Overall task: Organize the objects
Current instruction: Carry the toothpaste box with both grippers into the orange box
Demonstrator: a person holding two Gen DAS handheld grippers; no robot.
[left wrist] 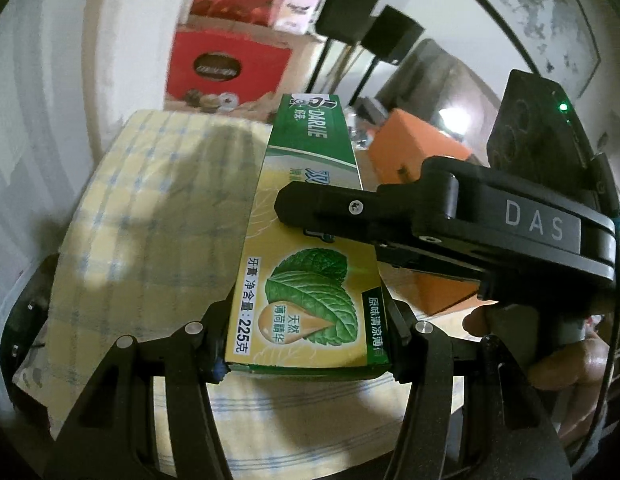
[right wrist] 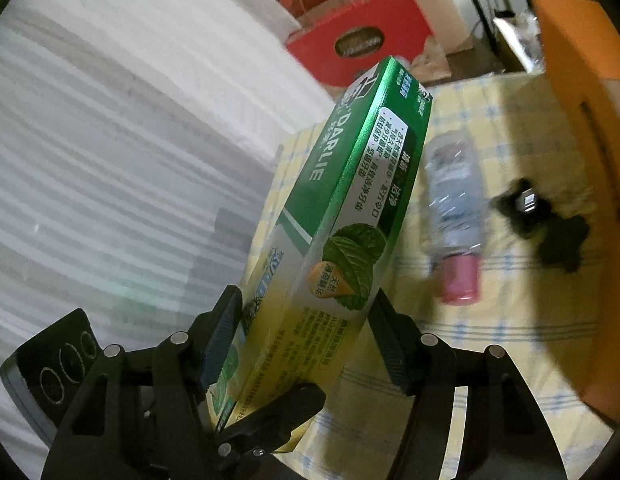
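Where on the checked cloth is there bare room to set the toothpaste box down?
The checked cloth lies bare left of the toothpaste box, out to its far edge by the red boxes. On the other side it is crowded: a pink-capped bottle, a black clip and the orange box sit close together.

a table covered by a yellow checked cloth [right wrist: 490, 344] is seen; a pink-capped bottle [right wrist: 454, 216] and an orange box [right wrist: 590, 128] are laid on it.

Pink-capped bottle [right wrist: 454, 216] blurred; label unreadable
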